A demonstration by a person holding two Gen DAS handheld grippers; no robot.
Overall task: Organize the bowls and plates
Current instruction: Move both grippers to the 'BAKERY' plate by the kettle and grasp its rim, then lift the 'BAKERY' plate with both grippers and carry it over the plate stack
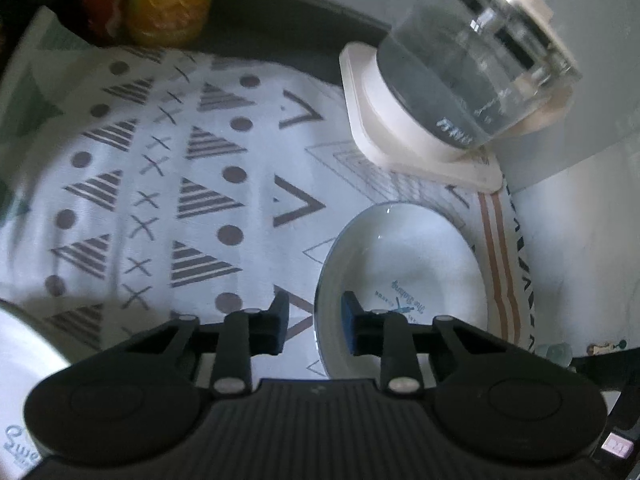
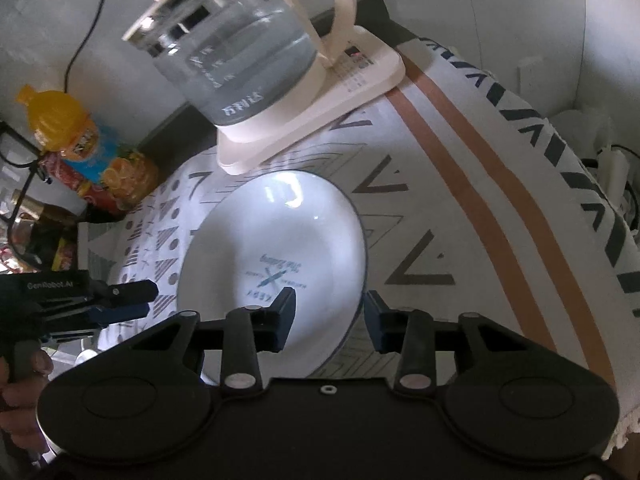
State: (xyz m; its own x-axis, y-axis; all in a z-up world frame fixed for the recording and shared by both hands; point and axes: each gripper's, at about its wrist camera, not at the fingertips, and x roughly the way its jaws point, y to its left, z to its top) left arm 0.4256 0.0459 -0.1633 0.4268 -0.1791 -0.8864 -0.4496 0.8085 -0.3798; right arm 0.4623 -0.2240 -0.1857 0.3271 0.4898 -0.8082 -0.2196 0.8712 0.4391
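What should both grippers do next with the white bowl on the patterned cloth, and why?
Probably close both on the white bowl: the left gripper straddles one side of its rim, the right gripper the opposite side, and neither yet looks clamped.

My left gripper (image 1: 315, 326) points steeply downward, jaws partly apart with a narrow gap; the pads press on nothing. My right gripper (image 2: 330, 320) is also angled steeply down, jaws set somewhat wider, pads likewise free. From the right wrist view, my left gripper enters from the left edge, with my left hand (image 2: 18, 384) wrapped around its handle.
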